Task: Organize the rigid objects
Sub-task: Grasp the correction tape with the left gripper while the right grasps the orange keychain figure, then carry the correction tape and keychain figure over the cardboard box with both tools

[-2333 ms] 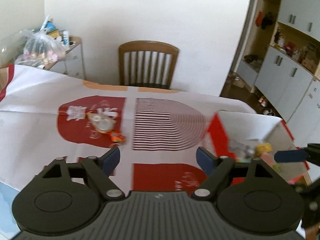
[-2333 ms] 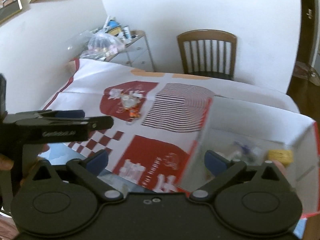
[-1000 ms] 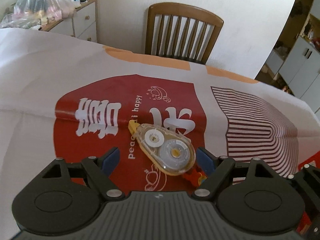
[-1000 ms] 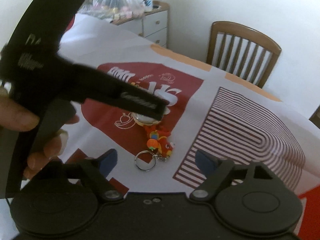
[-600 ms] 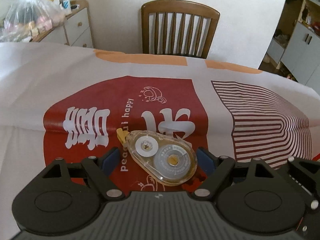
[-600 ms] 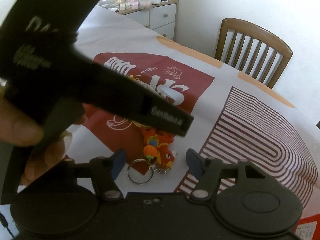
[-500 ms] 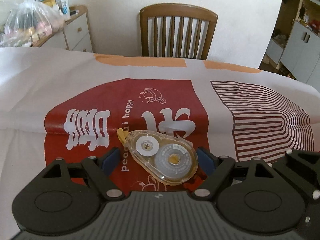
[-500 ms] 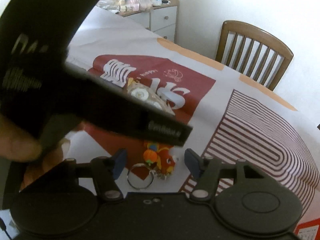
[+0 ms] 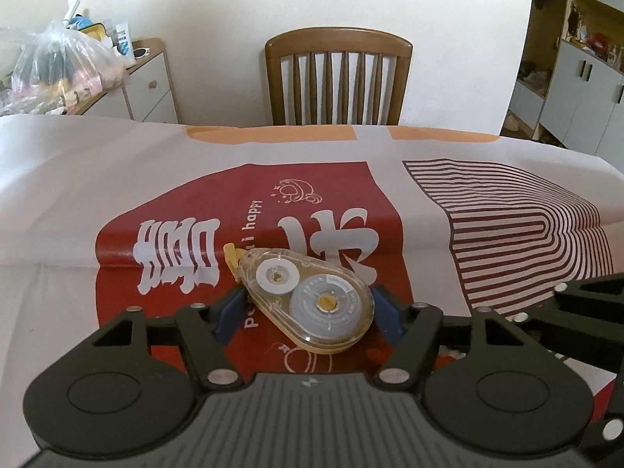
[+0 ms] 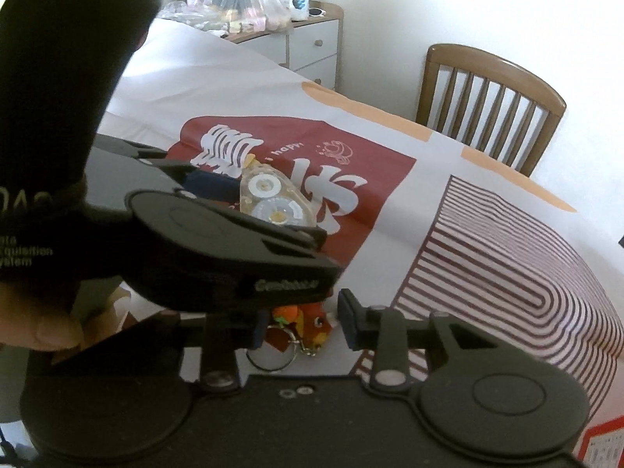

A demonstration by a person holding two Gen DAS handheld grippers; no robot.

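A clear teardrop correction-tape dispenser (image 9: 308,304) with a yellow tip lies on the red patch of the tablecloth (image 9: 117,179). My left gripper (image 9: 308,308) straddles it, its blue pads close against both sides. The dispenser also shows in the right wrist view (image 10: 269,199). An orange toy keychain (image 10: 308,321) with a metal ring lies on the cloth between the fingers of my right gripper (image 10: 300,329), which are narrowed around it with small gaps. The left gripper's body (image 10: 218,241) hides the keychain's top.
A wooden chair (image 9: 338,78) stands at the table's far edge. A white drawer unit (image 9: 144,82) with a full plastic bag (image 9: 58,66) is at the back left. Cabinets (image 9: 585,89) stand at the right. A red box corner (image 10: 600,440) shows at lower right.
Both grippers came from the box at the right to the red patch. The left fingers have closed in around the dispenser; the right fingers have narrowed around the keychain.
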